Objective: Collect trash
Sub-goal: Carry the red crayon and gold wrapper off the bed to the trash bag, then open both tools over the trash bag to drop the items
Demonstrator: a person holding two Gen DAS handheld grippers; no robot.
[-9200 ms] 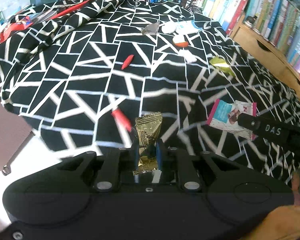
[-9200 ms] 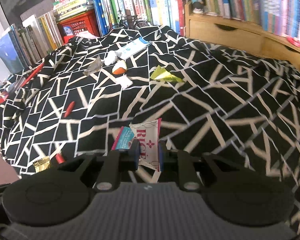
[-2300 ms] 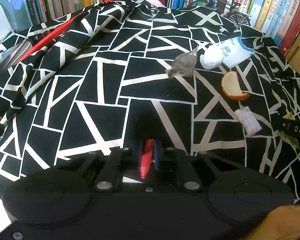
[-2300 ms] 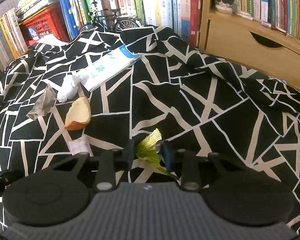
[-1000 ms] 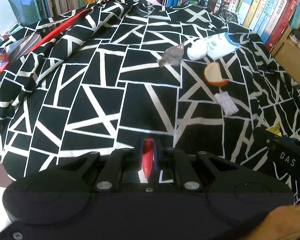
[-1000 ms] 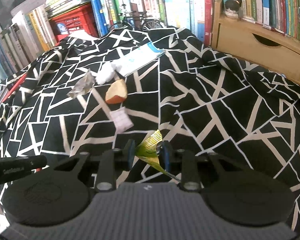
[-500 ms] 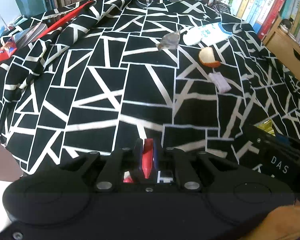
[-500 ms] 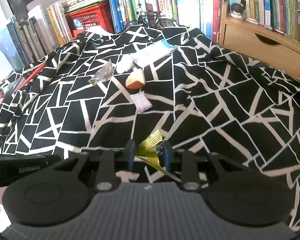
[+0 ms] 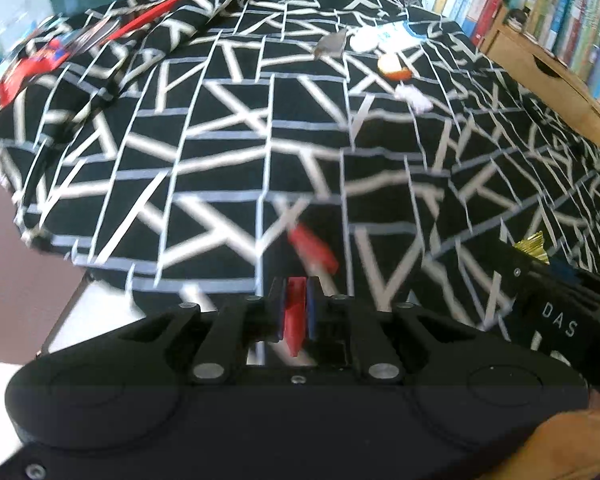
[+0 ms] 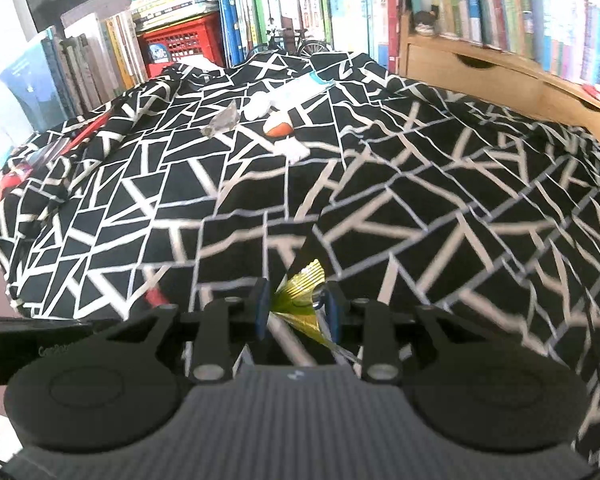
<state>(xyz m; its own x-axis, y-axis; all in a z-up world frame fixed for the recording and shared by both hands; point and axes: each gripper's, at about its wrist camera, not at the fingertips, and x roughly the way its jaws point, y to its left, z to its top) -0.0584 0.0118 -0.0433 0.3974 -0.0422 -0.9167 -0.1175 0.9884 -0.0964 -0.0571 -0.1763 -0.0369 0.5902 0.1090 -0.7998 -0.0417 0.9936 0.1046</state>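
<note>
My left gripper (image 9: 295, 304) is shut on a small red wrapper (image 9: 294, 320), held near the front edge of the black-and-white cloth (image 9: 228, 140). A second red scrap (image 9: 314, 249) lies blurred on the cloth just ahead of it. My right gripper (image 10: 298, 305) is shut on a crinkled yellow-green wrapper (image 10: 300, 292); the same wrapper (image 9: 534, 245) shows at the right of the left wrist view. Far back lie a grey wrapper (image 10: 222, 122), a white tissue (image 10: 258, 106), an orange peel (image 10: 280, 127), a small white packet (image 10: 295, 151) and a blue-white packet (image 10: 304, 90).
Books (image 10: 300, 4) and a red crate (image 10: 180, 42) line the back. A wooden drawer unit (image 10: 480, 72) stands at the right. Red items (image 9: 28, 68) lie on the cloth's left side. The cloth's front-left edge drops to a pale floor (image 9: 100, 308).
Both grippers have drawn back toward the cloth's near edge, each still holding its wrapper. The far trash looks smaller, and the second red scrap has come into view ahead of the left gripper.
</note>
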